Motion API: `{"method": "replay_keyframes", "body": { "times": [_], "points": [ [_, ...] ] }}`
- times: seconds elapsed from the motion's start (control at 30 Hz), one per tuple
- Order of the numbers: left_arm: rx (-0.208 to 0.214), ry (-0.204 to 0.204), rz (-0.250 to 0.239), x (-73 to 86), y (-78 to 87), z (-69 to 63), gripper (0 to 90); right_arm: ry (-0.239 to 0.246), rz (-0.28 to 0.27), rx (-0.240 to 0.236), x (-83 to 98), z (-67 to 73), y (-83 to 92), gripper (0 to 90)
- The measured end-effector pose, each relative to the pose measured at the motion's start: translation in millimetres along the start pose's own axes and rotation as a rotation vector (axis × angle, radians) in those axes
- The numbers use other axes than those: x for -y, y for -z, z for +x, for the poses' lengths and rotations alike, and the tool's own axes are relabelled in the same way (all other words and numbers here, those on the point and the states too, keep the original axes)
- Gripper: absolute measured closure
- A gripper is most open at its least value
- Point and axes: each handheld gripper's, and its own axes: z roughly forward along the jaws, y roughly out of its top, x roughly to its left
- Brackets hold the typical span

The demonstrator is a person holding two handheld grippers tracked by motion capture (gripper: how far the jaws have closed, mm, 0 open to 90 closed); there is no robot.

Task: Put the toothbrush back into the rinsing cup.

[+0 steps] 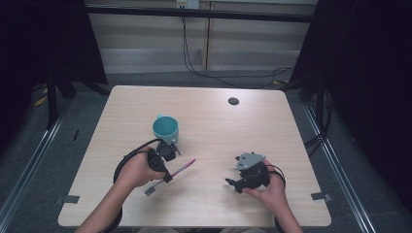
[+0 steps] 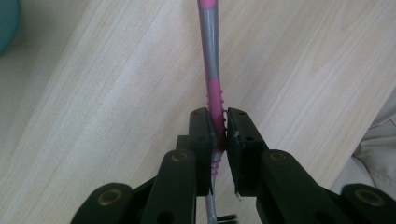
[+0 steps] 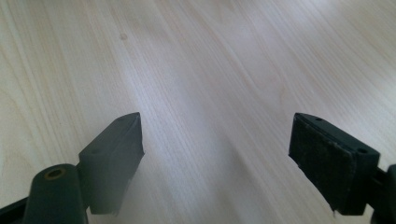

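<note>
the left gripper (image 1: pixel 166 177) sits near the table's (image 1: pixel 214 126) front left, its jaws clenched on a toothbrush (image 1: pixel 171 176). in the left gripper view the pads (image 2: pixel 201 135) pinch the pink ribbed grip of the toothbrush (image 2: pixel 211 60) from both sides, with the grey and pink handle running straight out ahead of the jaws and the bristle end trailing back under the gripper (just a dark tuft at the bottom edge). in the high view it hangs tilted, bristle end low towards the person and pink tip pointing to the right, just in front of the cup (image 1: pixel 165 128).

it looks light, stiff and thin, smooth enough to twist in a loose pinch; the ribbed section is the sensible place to hold it, and that is where it is held.

further right, the right gripper (image 1: pixel 231 183) rests apart from the brush, jaws released and wide, nothing between them but bare wood in its own view.
</note>
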Motion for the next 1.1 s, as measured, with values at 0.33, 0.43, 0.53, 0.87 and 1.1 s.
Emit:
{"method": "replay_keyframes", "body": {
  "times": [0.33,0.43,0.53,0.87,1.1],
  "points": [
    [0.031,-0.025,-0.004,-9.0,3.4,-0.5,80.8,0.062,0.019,-0.023,-15.9,3.5,-5.5,18.3],
    [0.034,-0.03,-0.003,-13.3,2.6,-4.3,80.8,0.059,0.007,-0.04,-21.7,2.7,-5.3,18.4],
    [0.041,-0.034,-0.003,-16.3,2.4,-6.3,80.8,0.064,0.005,-0.043,-24.7,2.9,-4.7,18.8],
    [0.044,-0.059,0.0,-29.5,-0.5,-12.4,80.8,0.134,-0.003,-0.074,-40.0,6.2,-4.3,23.3],
    [0.065,-0.076,-0.009,-37.0,-1.8,-16.9,80.8,0.161,-0.017,-0.09,-51.8,8.2,-3.1,26.7]
  ]
}}
